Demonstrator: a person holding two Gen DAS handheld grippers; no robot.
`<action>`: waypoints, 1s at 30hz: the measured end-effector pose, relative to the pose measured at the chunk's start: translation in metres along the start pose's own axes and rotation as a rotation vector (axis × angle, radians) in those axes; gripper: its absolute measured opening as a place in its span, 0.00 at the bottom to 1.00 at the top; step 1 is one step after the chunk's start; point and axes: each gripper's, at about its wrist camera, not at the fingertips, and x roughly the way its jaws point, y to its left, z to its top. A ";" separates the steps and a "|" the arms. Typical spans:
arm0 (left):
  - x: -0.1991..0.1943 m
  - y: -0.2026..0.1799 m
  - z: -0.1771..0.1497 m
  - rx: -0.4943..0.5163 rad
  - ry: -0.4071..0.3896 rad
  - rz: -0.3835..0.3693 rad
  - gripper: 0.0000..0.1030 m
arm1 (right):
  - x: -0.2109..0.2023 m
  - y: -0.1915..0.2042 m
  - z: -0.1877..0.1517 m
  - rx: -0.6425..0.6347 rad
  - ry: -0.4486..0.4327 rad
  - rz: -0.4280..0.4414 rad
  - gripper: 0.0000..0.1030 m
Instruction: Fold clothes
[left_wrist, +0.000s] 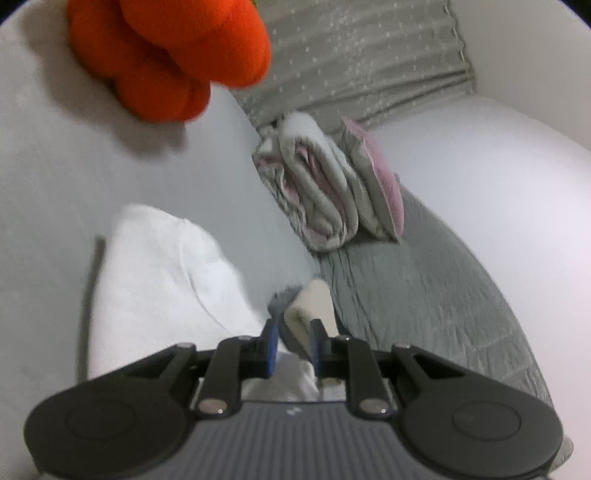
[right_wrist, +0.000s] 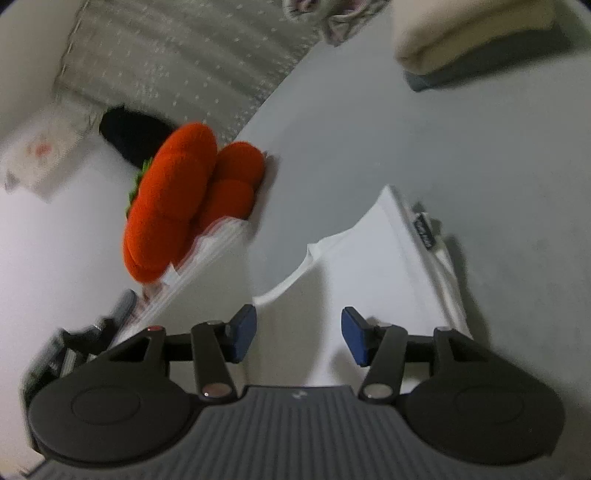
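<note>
A white garment (left_wrist: 162, 280) lies on the pale surface (left_wrist: 55, 192) at lower left in the left wrist view. Its near end runs in between the blue pads (left_wrist: 269, 347) of my left gripper (left_wrist: 293, 349), whose jaws stand narrow and shut on the cloth. In the right wrist view the same white garment (right_wrist: 373, 258) spreads ahead, its neck opening to the left and a dark label (right_wrist: 424, 230) on its right edge. My right gripper (right_wrist: 298, 334) hovers over its near part, open, with nothing between the fingers.
An orange plush toy (left_wrist: 166, 59) (right_wrist: 173, 206) sits at the surface's far edge. A folded grey-and-pink blanket stack (left_wrist: 325, 188) rests on a grey quilt (left_wrist: 436, 295). A cream folded cloth (left_wrist: 314, 306) (right_wrist: 472, 33) lies just beyond the left fingertips. A grey dotted curtain (left_wrist: 369, 55) hangs behind.
</note>
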 end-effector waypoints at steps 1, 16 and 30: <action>0.006 0.000 -0.003 0.004 0.022 0.004 0.17 | -0.002 -0.003 0.001 0.015 -0.003 0.001 0.54; 0.002 -0.004 -0.004 0.022 0.070 -0.004 0.51 | -0.028 -0.029 0.004 0.165 -0.043 0.002 0.57; -0.027 0.007 0.010 0.072 0.002 0.169 0.50 | -0.036 -0.038 0.009 0.240 -0.051 0.042 0.65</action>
